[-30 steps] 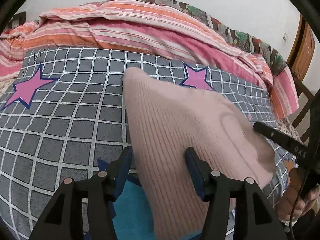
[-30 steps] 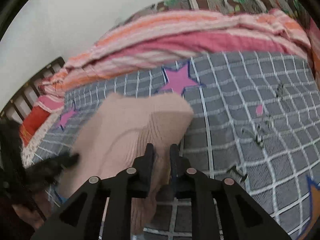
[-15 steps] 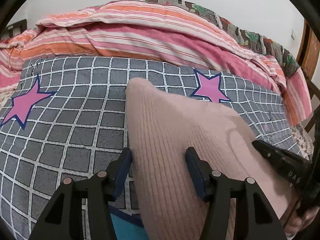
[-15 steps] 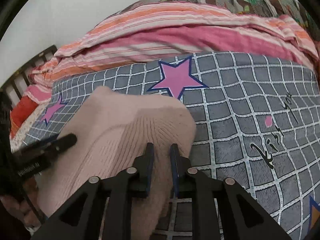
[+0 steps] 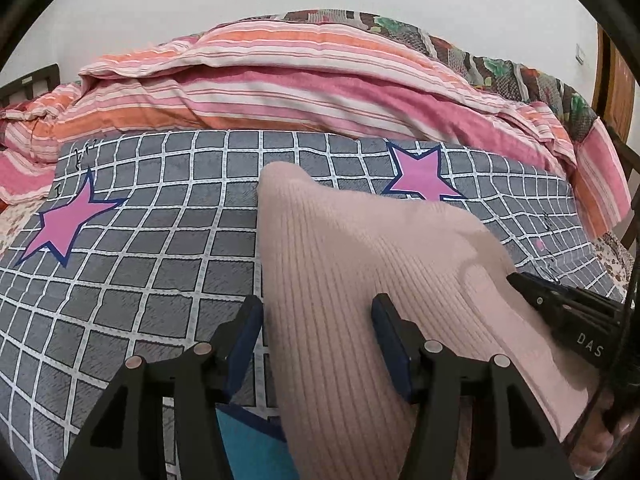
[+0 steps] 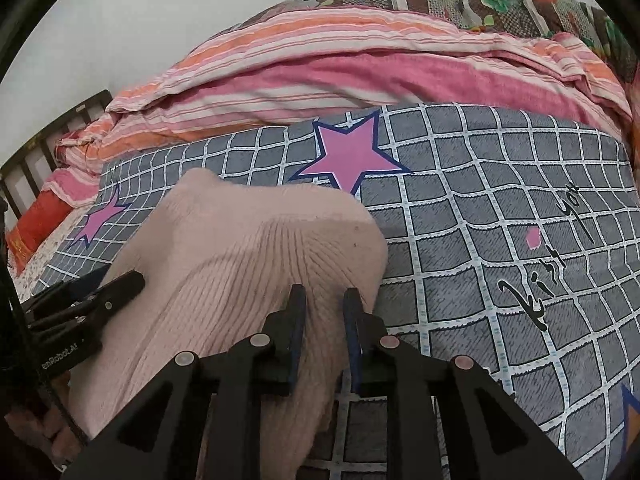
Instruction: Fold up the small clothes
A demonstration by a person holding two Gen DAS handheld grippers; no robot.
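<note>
Spread across the grey checked bedcover (image 5: pixel 132 280), the pink ribbed knit garment (image 5: pixel 360 264) lies with its fine ribs running away from both cameras and a rounded far corner pointing toward the striped pink and orange quilt (image 5: pixel 304 92) heaped along the back. A curved seam or fold line arcs across its surface in the right wrist view (image 6: pixel 248 248). The left gripper (image 5: pixel 316 320) stands about half open, its blue-padded jaws straddling the garment's left edge: the cloth fills the gap between them, but neither pad clearly presses on it. The right gripper (image 6: pixel 324 312) sits at the garment's right edge with only a narrow gap between its jaws, which have just been opening; a bunch of the knit fabric rises between them, and I cannot tell whether the pads are clamping it. Each gripper's black tip also shows in the other's view, resting against the cloth. To the left of the garment the bedcover lies flat and open up to a pink star (image 5: pixel 68 220); to the right, more flat cover runs past another star (image 6: pixel 352 156) and some black lettering (image 6: pixel 548 264).
</note>
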